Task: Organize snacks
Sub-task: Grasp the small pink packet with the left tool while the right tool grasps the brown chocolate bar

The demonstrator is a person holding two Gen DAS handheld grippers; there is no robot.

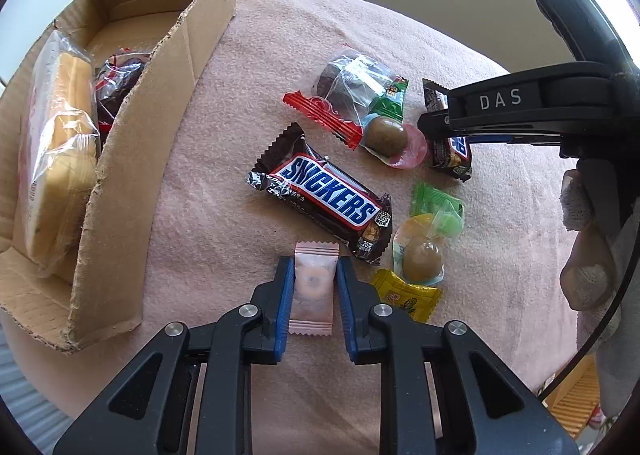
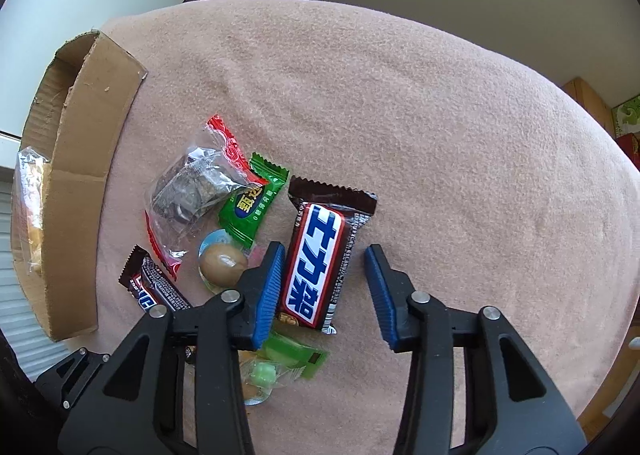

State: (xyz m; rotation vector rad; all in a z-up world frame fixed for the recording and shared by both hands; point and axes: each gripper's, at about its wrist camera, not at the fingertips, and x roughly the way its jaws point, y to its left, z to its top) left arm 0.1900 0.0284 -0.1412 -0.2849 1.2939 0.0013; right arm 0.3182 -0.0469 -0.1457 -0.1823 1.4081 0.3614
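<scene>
While both tools point steeply down at the pink cloth-covered worktop (image 2: 400,95), left tool (image 1: 311,275) pinches a small pale pink sachet (image 1: 312,291). Right tool (image 2: 324,283) stands spread astride a brown Snickers bar with Chinese lettering (image 2: 320,255), left pad touching, right pad apart. Only the left view shows the torn cardboard box's (image 1: 120,183) contents: 1 wrapped bun (image 1: 56,159).

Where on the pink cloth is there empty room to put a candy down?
The pink cloth is bare beyond and to the right of the Chinese-lettered Snickers bar, out to the far edge. A bare strip runs between the cardboard box and the Snickers bar. The pile around the green candy is crowded.
</scene>
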